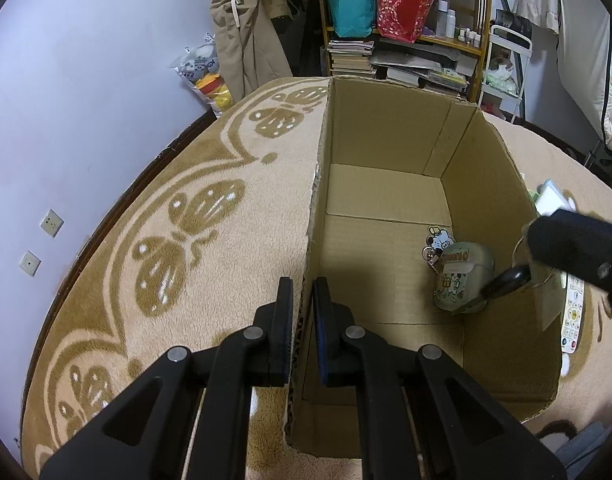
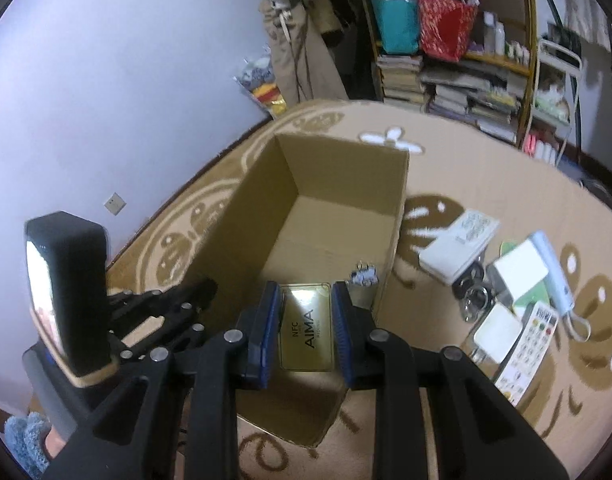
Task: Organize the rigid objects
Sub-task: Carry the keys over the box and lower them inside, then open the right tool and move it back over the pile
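Cardboard box [image 1: 386, 208] wall stands pinched between my left jaws [image 1: 302, 300], which press almost together on its rim to steady it. My right jaws [image 2: 306, 312] clamp a gold NFC card [image 2: 306, 330] by its two long edges, hanging above the open box. The card looks thin, stiff, light and glossy, so likely slippery; an edge grip suits it. Below and ahead of my left jaws, a green tin [image 1: 462, 280] and keychain [image 1: 436, 244] lie inside the box.
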`<state>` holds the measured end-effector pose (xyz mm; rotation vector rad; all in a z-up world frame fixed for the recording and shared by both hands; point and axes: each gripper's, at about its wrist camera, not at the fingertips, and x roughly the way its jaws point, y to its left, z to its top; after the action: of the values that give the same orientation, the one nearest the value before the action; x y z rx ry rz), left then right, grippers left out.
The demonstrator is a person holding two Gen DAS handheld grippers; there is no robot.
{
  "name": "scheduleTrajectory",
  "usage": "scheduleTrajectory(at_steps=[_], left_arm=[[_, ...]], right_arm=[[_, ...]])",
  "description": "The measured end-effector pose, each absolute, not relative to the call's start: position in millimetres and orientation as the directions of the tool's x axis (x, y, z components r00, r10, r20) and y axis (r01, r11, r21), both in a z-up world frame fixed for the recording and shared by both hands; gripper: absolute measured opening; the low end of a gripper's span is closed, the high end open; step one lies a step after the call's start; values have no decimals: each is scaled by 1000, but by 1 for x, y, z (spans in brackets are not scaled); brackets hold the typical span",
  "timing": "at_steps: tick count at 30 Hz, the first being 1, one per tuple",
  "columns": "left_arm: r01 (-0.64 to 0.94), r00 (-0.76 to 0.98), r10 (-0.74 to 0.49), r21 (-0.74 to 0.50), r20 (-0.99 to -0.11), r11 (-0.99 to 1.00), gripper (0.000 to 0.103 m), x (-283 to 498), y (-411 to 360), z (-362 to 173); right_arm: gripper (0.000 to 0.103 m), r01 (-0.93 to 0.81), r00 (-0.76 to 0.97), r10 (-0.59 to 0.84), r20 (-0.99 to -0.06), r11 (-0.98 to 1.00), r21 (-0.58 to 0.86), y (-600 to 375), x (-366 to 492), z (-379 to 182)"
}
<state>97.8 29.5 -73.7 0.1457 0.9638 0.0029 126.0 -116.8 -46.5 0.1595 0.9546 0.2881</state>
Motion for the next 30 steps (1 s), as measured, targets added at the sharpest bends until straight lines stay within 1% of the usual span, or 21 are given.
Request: scheduleTrajectory(at_steps=[6,13,27,28,30], left_arm=[[63,572,64,122,-818,990,9,98,30,-73],[65,574,58,117,-817,991,9,98,30,-69],[57,584,59,114,-810,992,9,99,30,-69],[57,584,57,112,-809,992,9,98,30,-68],[56,584,56,109,-810,992,9,100,30,-69]], right_arm=[[28,-137,541,275,-795,961,240,-119,128,-58],[28,-132,526,289,-800,957,259,-120,131,-69],[29,-126,537,294,-791,955,269,-126,130,-63],[31,-125,537,295,-790,954,271,-127,129,-62],[41,-132,543,302,-784,952,276,-127,128,-60]])
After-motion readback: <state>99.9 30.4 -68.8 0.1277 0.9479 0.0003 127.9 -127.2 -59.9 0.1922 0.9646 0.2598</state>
